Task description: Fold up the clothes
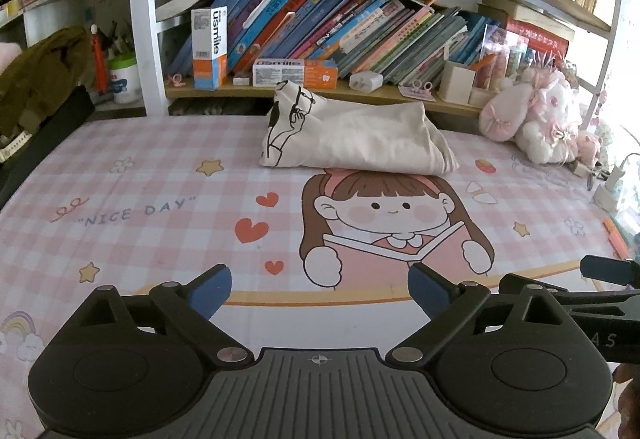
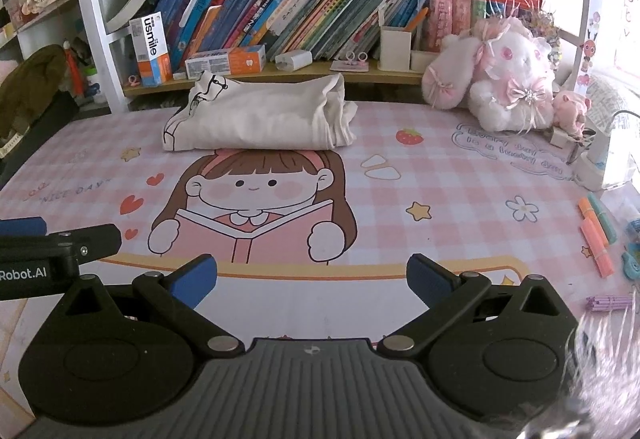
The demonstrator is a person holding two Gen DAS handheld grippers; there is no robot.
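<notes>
Ahead of the left tool (image 1: 320, 291), the folded cream garment (image 1: 352, 137) covers the top of the cartoon girl's head (image 1: 384, 207) printed on the tabletop (image 1: 140, 179), and its far side cannot be seen. The base of each tool runs off the bottom edge of its view. At the right edge of the left view, only a dark sliver of the right tool (image 2: 312, 281) pokes in. Left of the left tool, an olive jacket (image 1: 36, 79) is cut by the frame. In the right view, a blurred, pale, glittery thing (image 2: 600, 379) fills the lower right corner; what it is, can't tell. Book spines (image 2: 280, 11) on the shelf are too small to read.
</notes>
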